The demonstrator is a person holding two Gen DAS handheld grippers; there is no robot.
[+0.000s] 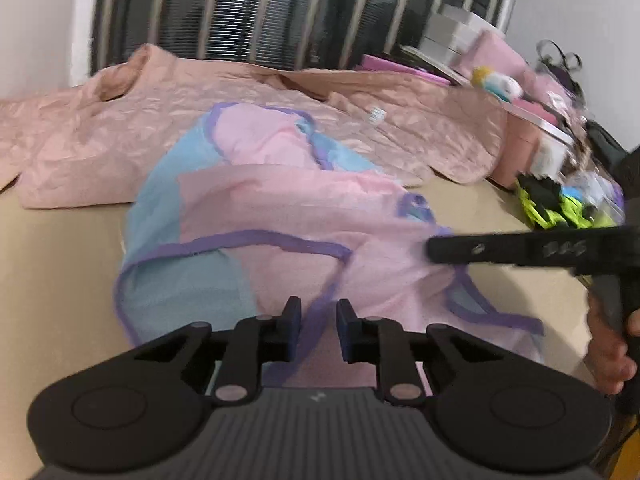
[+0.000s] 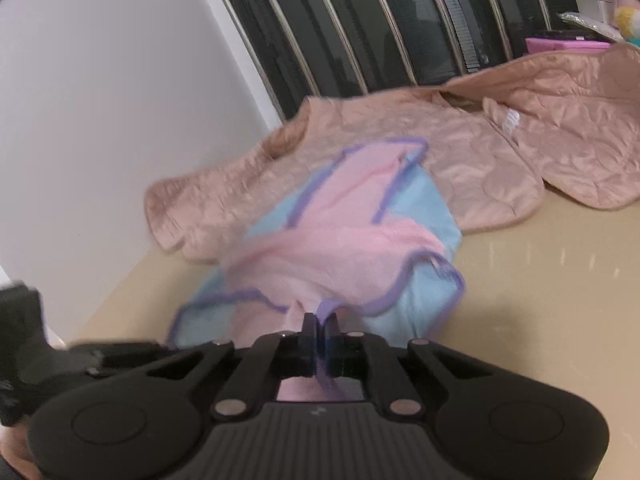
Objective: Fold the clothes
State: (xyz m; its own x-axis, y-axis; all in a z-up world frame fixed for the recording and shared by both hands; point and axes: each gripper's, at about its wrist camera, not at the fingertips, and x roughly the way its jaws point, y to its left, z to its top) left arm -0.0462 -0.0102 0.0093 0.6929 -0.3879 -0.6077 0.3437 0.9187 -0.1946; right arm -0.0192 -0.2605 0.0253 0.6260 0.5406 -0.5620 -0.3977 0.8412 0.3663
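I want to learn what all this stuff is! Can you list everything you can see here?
small garment: one, pink and light blue with purple trim, crumpled on the table in front of both grippers
quilted jacket: one, dusty pink, spread flat behind the small garment
table: one, beige, under the clothes
window bars: several, silvery, across a dark window at the back
clutter pile: boxes, pink items and a neon yellow-green thing, at the table's far right; too blurred to count
left hand-held gripper: one, black, jaws apart with a purple trim edge running between them
right hand-held gripper: one, black, jaws pinched on the small garment's purple trim
person's hand: one, holding the right gripper's handle
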